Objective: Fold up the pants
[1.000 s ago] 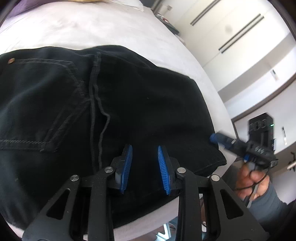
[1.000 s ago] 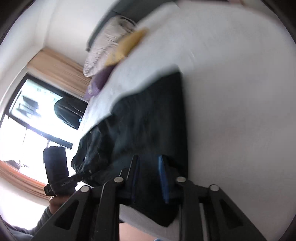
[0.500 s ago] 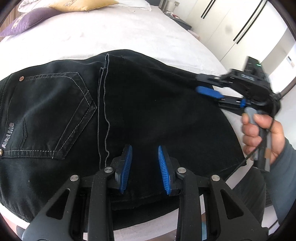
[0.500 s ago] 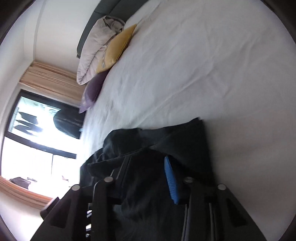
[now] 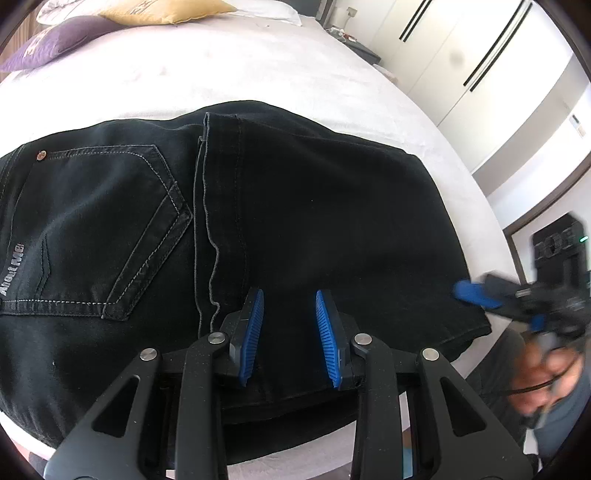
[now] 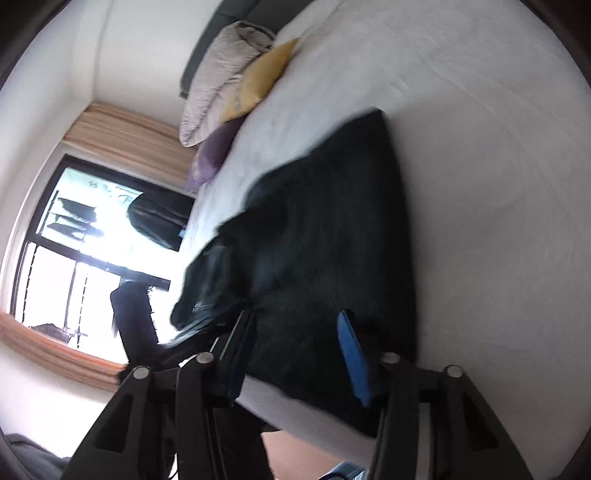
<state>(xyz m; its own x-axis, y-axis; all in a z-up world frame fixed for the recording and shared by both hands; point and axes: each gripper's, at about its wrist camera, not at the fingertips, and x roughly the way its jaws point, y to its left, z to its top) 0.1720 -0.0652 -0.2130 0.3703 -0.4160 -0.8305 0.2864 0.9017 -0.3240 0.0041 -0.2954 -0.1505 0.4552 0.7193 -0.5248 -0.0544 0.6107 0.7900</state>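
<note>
Black pants point(image 5: 303, 229) lie folded on the white bed point(image 5: 258, 70), back pocket to the left, leg hems laid over the seat. My left gripper point(image 5: 289, 314) hovers open and empty over the near edge of the fold. My right gripper point(image 5: 476, 291) shows blurred at the right edge of the pants, off the cloth. In the right wrist view the pants point(image 6: 332, 236) lie ahead and my right gripper point(image 6: 295, 332) is open and empty above their near end.
Yellow point(image 5: 166, 7) and purple point(image 5: 55, 44) pillows lie at the head of the bed. White wardrobe doors point(image 5: 480, 74) stand to the right. A window point(image 6: 74, 251) with curtains is beyond the bed.
My right gripper has let go of the leg hem, opened wider, and pulled back to the right edge of the pants. The left gripper has stayed open over the fold.
</note>
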